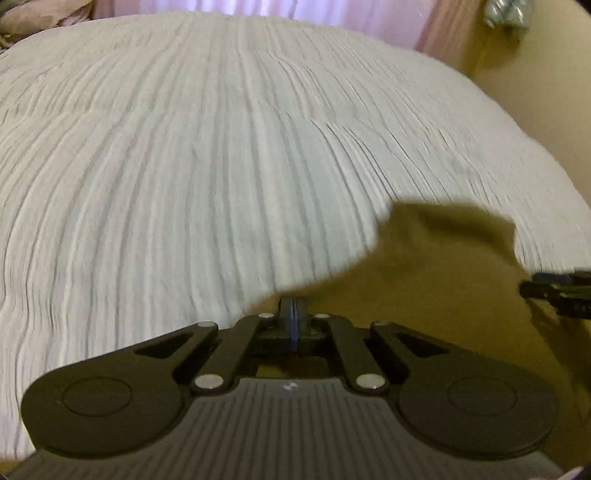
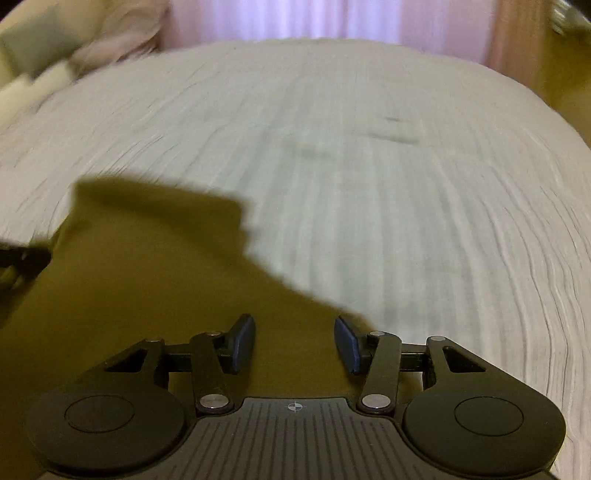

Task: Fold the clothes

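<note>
on the near edge of the bed (image 1: 184,166), an olive-brown garment (image 1: 424,295) lay spread over the pale ribbed bedspread, reaching a little way in from that edge. the left gripper (image 1: 291,314) had its blue-padded fingers pressed together right at the garment's near hem; whether any cloth sat between them i could not tell, for the pads hid the seam. the right gripper (image 2: 294,343) hung over the same garment (image 2: 147,277) with its fingers spread wide and nothing between them. both views were smeared with motion. pink curtains (image 2: 332,18) hung beyond the far side of the bed, and some pale bedding (image 2: 110,40) was bunched at its far left corner.

the risk, as i judged it, lay in the uneven hold: if only one side was gripped and lifted, the cloth would drag and twist across the bed, giving a skewed fold. a thin pinch at the hem could also slip free under a quick pull.
</note>
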Tool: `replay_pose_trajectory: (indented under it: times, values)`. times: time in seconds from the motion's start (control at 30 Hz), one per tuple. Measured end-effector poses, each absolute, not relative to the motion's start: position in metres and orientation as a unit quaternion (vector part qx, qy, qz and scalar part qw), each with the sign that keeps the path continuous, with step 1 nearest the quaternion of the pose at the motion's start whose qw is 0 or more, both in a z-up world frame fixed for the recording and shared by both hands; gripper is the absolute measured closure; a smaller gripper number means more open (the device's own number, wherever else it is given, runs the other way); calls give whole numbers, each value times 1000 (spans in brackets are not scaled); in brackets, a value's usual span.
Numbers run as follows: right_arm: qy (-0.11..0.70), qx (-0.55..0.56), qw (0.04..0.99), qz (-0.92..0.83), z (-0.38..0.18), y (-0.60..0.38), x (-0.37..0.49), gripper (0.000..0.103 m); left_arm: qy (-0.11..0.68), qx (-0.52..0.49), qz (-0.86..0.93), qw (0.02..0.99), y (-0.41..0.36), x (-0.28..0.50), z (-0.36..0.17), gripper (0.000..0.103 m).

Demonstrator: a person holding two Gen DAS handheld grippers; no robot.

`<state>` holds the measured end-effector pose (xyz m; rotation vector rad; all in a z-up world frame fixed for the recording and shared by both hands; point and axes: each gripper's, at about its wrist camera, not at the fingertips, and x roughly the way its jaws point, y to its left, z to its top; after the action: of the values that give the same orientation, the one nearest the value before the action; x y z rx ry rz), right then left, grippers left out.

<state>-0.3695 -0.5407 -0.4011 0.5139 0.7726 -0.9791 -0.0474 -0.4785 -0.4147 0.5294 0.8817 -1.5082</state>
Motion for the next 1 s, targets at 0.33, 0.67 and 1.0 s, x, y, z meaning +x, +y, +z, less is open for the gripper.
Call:
replay_pose_trajectory:
  times: [0.33, 0.67, 1.0]
  values:
    - [329, 251, 780, -470, -350, -492, -381, 55, 408, 181, -660, 604, -425, -51, -369, 102]
    - [426, 269, 744, -438, -371, -324, -399, 55, 444, 271, -652, 551, -262, -80, -372, 102]
    - [480, 325, 664, -473, -356, -180, -476, 55, 477, 323, -599, 556, -119, -73, -360, 102]
